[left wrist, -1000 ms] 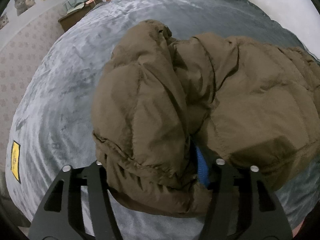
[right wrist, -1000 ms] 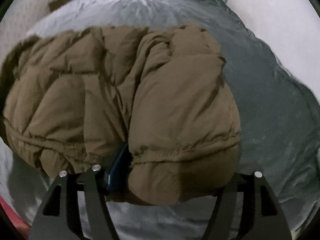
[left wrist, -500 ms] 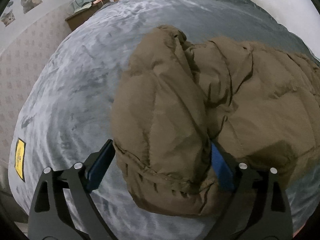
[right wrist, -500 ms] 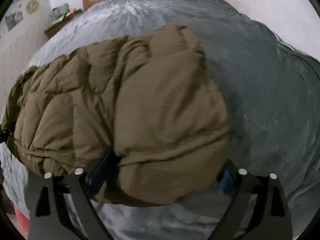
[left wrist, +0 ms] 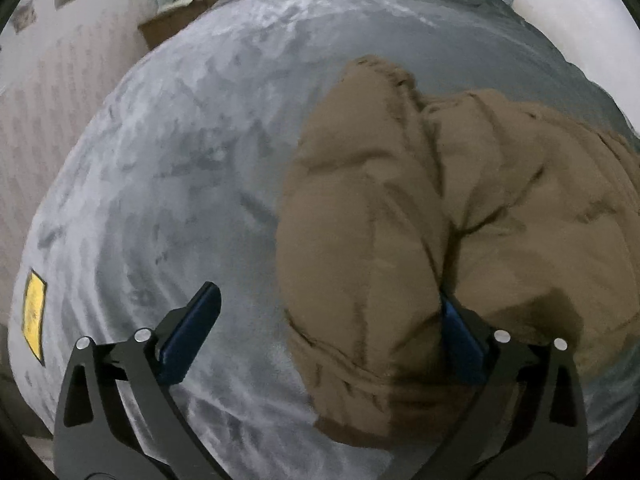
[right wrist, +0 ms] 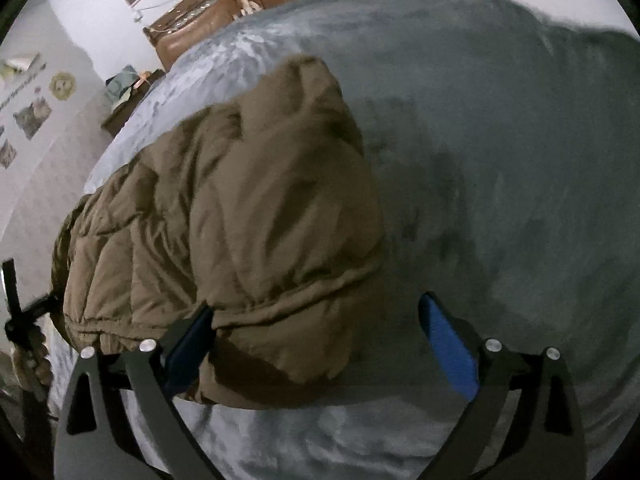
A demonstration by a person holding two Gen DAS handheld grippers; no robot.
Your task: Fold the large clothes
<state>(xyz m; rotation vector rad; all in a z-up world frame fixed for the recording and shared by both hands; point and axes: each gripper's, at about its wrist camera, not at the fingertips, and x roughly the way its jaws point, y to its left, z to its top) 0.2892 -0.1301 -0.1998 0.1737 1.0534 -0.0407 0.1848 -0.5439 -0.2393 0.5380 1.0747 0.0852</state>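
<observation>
Only the right view shows the left tool (right wrist: 16, 312); both tools' jaws are opening around the brown jacket (left wrist: 400, 248).

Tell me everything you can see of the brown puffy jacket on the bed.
The brown jacket is a quilted, padded coat with a matte woven shell, stitched seams and a gathered hem. It lies bunched in thick folds on the grey plush blanket. The left gripper and right gripper are both opening, each with a folded end between its fingers. On each gripper, only one blue pad lies against the fabric; the other stands clear.
</observation>
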